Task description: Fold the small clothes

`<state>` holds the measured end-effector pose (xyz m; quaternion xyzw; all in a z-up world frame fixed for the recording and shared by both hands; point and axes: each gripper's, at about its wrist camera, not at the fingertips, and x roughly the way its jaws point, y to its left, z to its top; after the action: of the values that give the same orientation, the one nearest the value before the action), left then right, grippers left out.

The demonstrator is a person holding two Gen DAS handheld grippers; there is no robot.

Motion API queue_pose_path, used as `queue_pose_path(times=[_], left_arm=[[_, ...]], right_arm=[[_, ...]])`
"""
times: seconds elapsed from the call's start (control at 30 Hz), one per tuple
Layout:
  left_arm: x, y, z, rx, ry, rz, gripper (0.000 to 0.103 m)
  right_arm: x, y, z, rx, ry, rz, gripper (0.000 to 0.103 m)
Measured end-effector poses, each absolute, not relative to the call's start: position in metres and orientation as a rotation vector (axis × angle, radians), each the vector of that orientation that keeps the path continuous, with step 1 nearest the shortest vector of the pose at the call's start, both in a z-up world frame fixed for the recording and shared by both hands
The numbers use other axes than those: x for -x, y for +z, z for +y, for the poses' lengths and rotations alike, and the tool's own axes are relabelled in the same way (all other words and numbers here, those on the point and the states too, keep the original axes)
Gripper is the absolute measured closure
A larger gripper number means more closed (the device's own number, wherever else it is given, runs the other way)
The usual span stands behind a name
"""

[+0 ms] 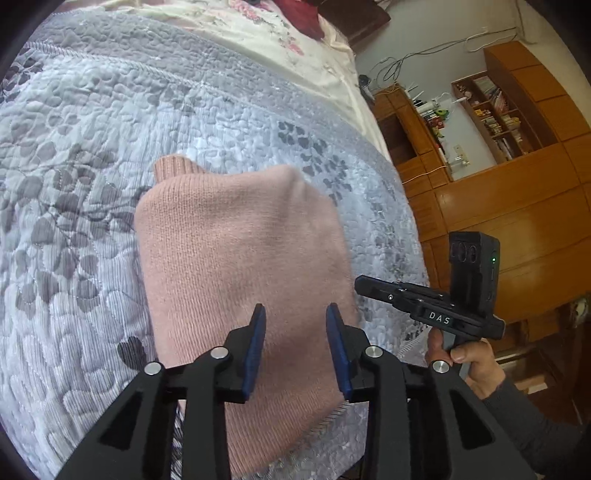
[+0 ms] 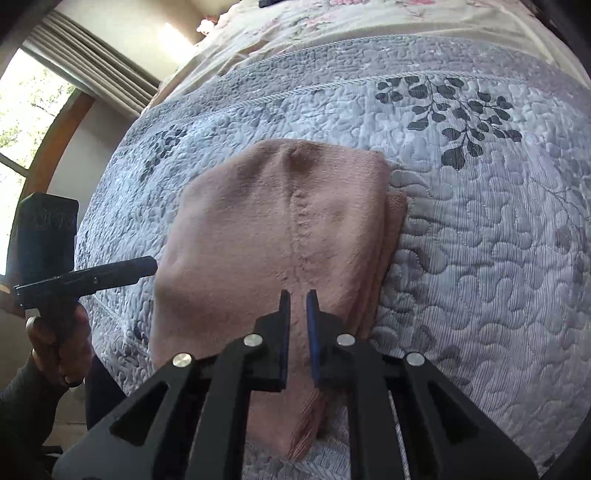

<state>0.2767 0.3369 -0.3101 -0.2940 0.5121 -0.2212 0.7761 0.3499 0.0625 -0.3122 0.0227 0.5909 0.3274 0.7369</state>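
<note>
A pink knit sweater (image 1: 240,258) (image 2: 258,229) lies folded into a compact block on a grey quilted bedspread (image 1: 92,147) (image 2: 480,240), near the bed's front edge. A ribbed cuff (image 1: 173,168) sticks out at its far corner. My left gripper (image 1: 295,317) hovers over the sweater's near end, open, nothing between its blue pads. The right gripper (image 2: 298,295) also hangs above the near end, its jaws a narrow gap apart and empty. Each gripper shows in the other's view: the right one (image 1: 364,286) beside the sweater's right edge, the left one (image 2: 147,265) by its left edge.
A cream floral duvet (image 1: 258,37) (image 2: 369,29) covers the far part of the bed. Wooden cabinets and bookshelves (image 1: 517,110) stand beyond the bed's right side. A window with a curtain (image 2: 92,62) is on the left. A hand (image 1: 469,362) holds each gripper's grip.
</note>
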Motion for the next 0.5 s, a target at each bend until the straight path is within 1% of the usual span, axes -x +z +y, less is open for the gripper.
queue_pose_path(times=[0.07, 0.1, 0.13, 0.23, 0.27, 0.3, 0.33, 0.37, 0.43, 0.5], left_arm=[[-0.276, -0.327, 0.333, 0.605, -0.416, 1.169, 0.067], [-0.277, -0.336, 0.33, 0.616, -0.412, 1.182, 0.067], [-0.278, -0.34, 0.328, 0.617, -0.414, 1.185, 0.067], [-0.274, -0.324, 0.325, 0.603, -0.406, 1.176, 0.066], [-0.267, -0.315, 0.325, 0.606, -0.43, 1.159, 0.066], [-0.257, -0.305, 0.327, 0.603, -0.445, 1.138, 0.063], [-0.246, -0.299, 0.328, 0.598, -0.443, 1.124, 0.06], [-0.235, -0.297, 0.329, 0.601, -0.434, 1.121, 0.055], [-0.218, -0.308, 0.326, 0.581, -0.407, 1.146, 0.055], [-0.214, -0.333, 0.321, 0.569, -0.343, 1.215, 0.055]], right_arm=[[-0.341, -0.322, 0.069, 0.014, 0.708, 1.314, 0.094], [-0.34, -0.333, 0.071, 0.05, 0.672, 1.336, 0.102], [-0.341, -0.343, 0.07, 0.072, 0.647, 1.343, 0.103], [-0.341, -0.342, 0.061, -0.002, 0.609, 1.348, 0.103], [-0.336, -0.332, 0.06, -0.007, 0.61, 1.33, 0.099], [-0.329, -0.322, 0.058, -0.01, 0.618, 1.308, 0.093], [-0.319, -0.313, 0.056, -0.025, 0.634, 1.294, 0.093], [-0.309, -0.307, 0.054, -0.039, 0.651, 1.287, 0.093], [-0.288, -0.309, 0.057, -0.026, 0.666, 1.296, 0.093], [-0.275, -0.328, 0.064, 0.008, 0.654, 1.338, 0.093]])
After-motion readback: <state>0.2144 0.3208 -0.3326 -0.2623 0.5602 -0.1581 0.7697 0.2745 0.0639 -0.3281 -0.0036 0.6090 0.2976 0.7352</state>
